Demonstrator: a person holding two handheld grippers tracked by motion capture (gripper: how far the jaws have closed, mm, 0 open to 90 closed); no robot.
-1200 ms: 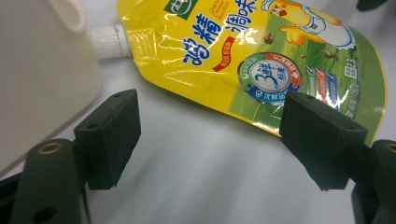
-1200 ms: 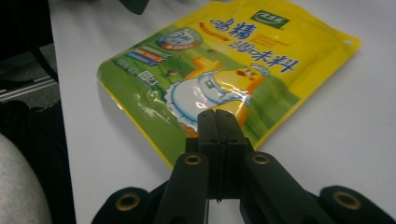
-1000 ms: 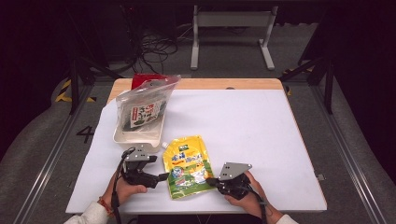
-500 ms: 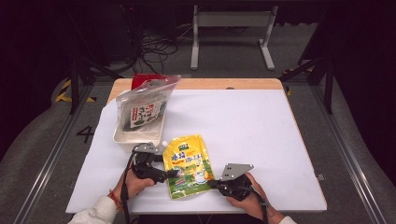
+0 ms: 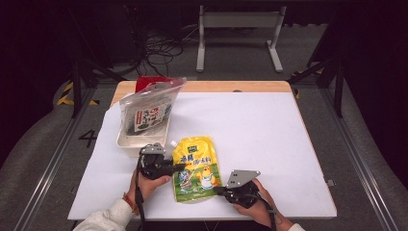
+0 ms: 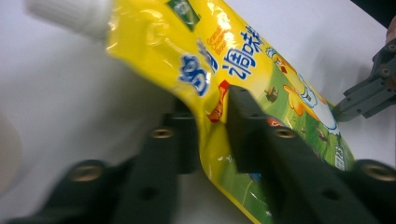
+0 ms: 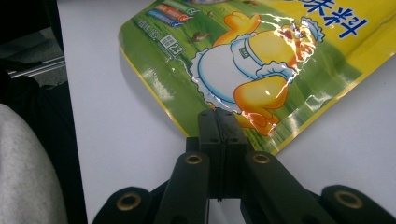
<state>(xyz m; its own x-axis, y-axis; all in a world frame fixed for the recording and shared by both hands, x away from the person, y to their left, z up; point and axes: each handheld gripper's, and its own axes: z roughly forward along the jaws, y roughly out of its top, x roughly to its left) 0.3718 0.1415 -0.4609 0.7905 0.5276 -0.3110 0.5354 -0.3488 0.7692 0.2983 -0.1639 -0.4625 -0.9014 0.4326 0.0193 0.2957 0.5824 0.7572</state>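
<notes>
This looks like a lab or recording studio set up for handling trials, not a home; a table covered in plain white sheet stands alone on grey carpet, ringed by dark, unlit surroundings; metal rails run along the floor on both sides; loose cables lie tangled behind it, beside a grey metal stand; yellow-black hazard tape and a painted number mark the floor.

Left hand-held gripper has shifted from beside the white tray to the left edge of the yellow spout pouch. Its jaws have just been closing, that edge now pinched and lifted off the counter.
</notes>
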